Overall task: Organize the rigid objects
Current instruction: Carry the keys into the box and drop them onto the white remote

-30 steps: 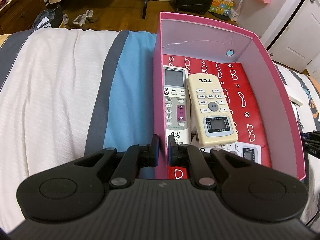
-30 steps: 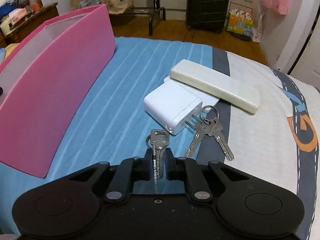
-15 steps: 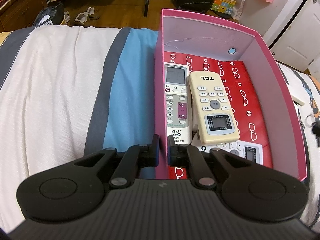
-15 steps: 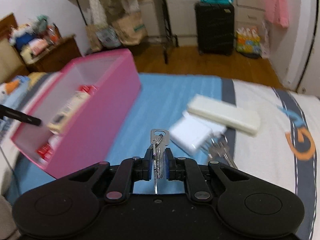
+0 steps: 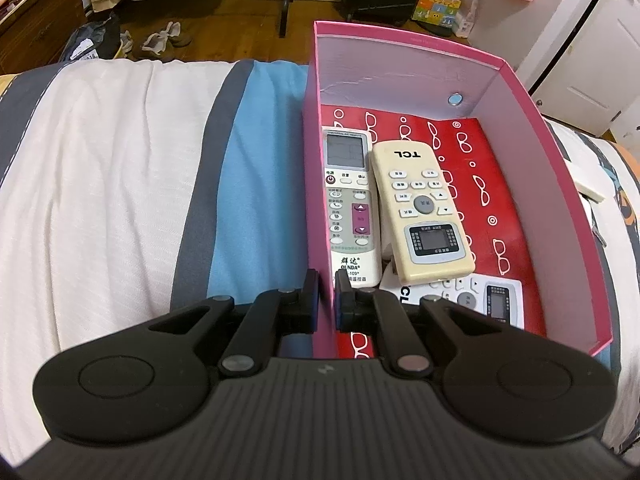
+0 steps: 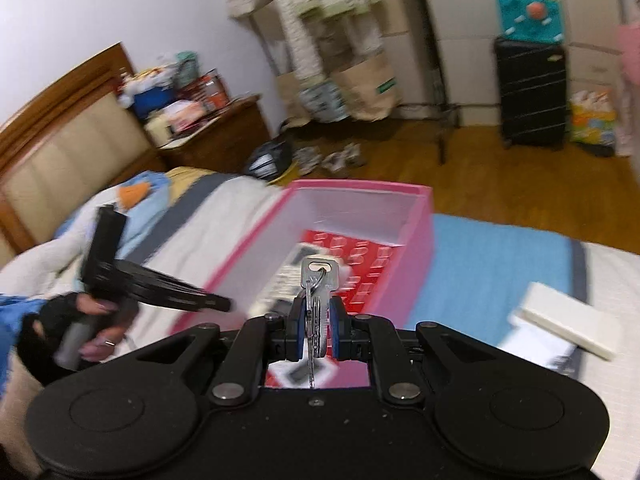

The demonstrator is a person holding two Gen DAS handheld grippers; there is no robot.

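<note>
Surface: bed (image 5: 120,168) covered in white, grey and blue striped bedding.
Pink box (image 5: 560,184): set on the bed; two remotes (image 5: 420,208) lie inside on a red patterned liner.
Left claw (image 5: 327,300): pinched on the box's left wall.
Right claw (image 6: 314,330): pinching keys (image 6: 318,280) above the box.
Room: wooden floor (image 6: 500,176), black suitcase (image 6: 530,92), paper bags (image 6: 368,84), wooden headboard (image 6: 60,140).

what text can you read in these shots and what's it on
"TCL": cream remote, printed upside down in the pink box.
"QUNDA": white remote, near its bottom end.
"CL": partly hidden remote underneath.
Button labels and the right view's blurred text: unreadable.
</note>
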